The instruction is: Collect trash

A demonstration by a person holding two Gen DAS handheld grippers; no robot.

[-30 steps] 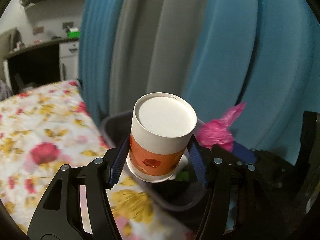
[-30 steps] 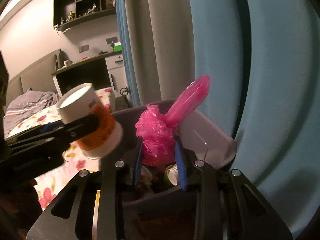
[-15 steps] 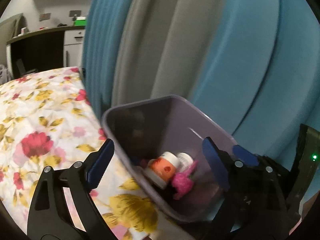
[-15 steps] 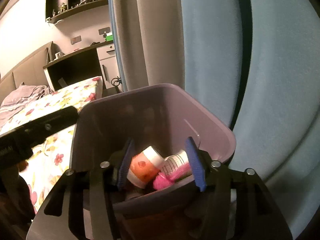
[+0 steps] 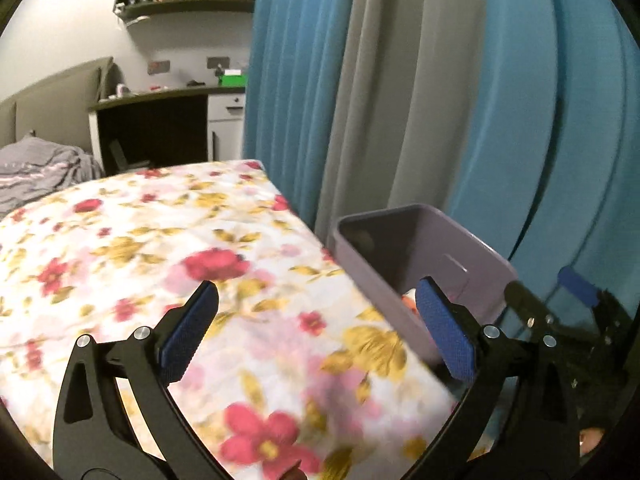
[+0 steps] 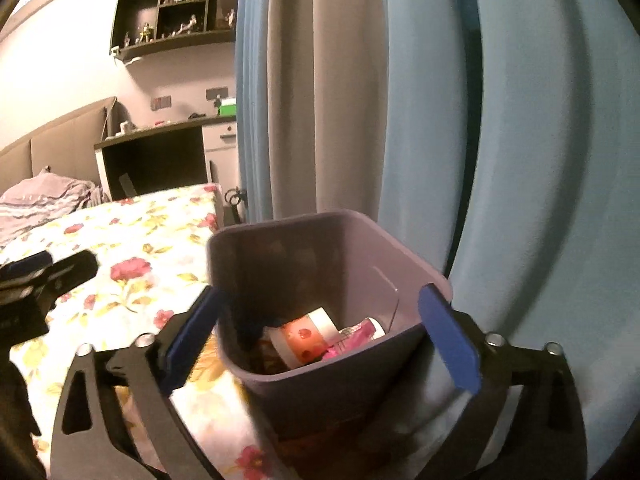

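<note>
Now the orange paper cup (image 6: 301, 338) lies on its side in the purple bin (image 6: 416, 268), beside the bed (image 5: 168, 240), with its white rim up and to the right. A second ago the left gripper (image 5: 316, 334) held it upright above the bin. Both the left and the right gripper (image 6: 324, 338) have their fingers opening wide, holding nothing. The pink bag (image 6: 352, 336) has dropped in too.

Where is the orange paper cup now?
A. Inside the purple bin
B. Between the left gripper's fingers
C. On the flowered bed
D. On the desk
A: in the right wrist view the cup lies on its side at the bottom of the bin, beside the pink bag.
</note>
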